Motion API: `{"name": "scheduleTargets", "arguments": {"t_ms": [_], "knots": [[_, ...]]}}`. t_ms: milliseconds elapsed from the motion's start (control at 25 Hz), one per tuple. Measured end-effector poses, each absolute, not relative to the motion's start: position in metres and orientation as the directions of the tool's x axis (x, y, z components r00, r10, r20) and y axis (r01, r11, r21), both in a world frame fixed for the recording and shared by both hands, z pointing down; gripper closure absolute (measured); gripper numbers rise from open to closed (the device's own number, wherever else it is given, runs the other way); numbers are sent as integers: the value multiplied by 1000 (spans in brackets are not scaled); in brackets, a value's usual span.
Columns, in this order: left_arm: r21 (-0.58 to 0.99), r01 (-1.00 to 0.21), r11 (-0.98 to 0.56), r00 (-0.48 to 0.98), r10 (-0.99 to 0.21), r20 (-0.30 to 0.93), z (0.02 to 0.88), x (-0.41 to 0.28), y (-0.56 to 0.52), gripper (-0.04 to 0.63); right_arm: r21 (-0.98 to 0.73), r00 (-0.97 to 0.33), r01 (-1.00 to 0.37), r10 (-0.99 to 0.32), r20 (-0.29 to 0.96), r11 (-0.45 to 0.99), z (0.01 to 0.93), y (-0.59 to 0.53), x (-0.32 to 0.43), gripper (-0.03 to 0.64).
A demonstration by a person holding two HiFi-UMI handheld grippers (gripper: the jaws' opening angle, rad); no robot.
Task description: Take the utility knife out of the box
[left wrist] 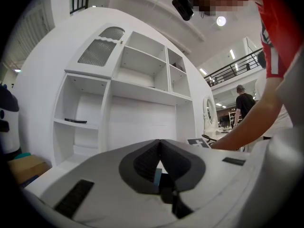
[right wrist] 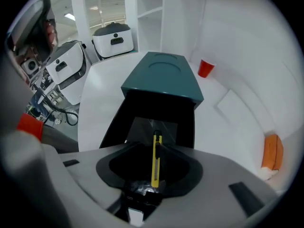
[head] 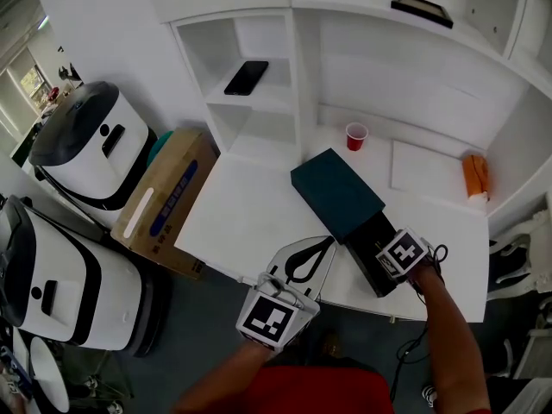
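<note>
Only the right gripper view shows the slim yellow utility knife [right wrist: 155, 167] between the right gripper's [right wrist: 156, 144] spread jaws; overhead, that gripper hides it. The left gripper's [left wrist: 160, 141] jaws meet.

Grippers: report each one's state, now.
Left gripper: closed, empty.
Right gripper: open, fingers either side of the utility knife in the box, not gripping it.

We find the box [head: 336, 192] lying on the table [head: 250, 222], with the knife [right wrist: 155, 158] in its open near end. Just behind the box stands a cup [head: 356, 136]; right of the box lies a flat sheet [head: 427, 169]. Left of the box, off the table, sits a carton [head: 164, 201]; behind the box and to its left, a phone [head: 246, 78] lies on a shelf [head: 263, 102].
</note>
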State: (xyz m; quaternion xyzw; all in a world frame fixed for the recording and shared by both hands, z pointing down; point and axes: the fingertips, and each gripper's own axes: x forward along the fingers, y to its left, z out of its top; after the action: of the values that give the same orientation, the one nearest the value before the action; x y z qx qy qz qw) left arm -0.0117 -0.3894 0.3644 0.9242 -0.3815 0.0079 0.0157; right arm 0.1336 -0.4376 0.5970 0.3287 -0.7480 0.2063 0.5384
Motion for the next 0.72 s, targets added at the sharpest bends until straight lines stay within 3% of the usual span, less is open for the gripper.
{"name": "scheduleTargets", "arguments": {"t_ms": [320,440,720], "knots": [[4,-703,-711,711,-703,24,365,-23,-401,577,3,-169,-705,-172,970,710,617,-438,137,463],[21,-703,-711,711,-702,43,370,-26,-405,577,-30,-183,-705,-141,973,709,619,-436,133,509],[13,-678,-735,735,-677,51,375,-16,-408,577,-57,-211,-716,-138,968,696,620,-432,130,543]]}}
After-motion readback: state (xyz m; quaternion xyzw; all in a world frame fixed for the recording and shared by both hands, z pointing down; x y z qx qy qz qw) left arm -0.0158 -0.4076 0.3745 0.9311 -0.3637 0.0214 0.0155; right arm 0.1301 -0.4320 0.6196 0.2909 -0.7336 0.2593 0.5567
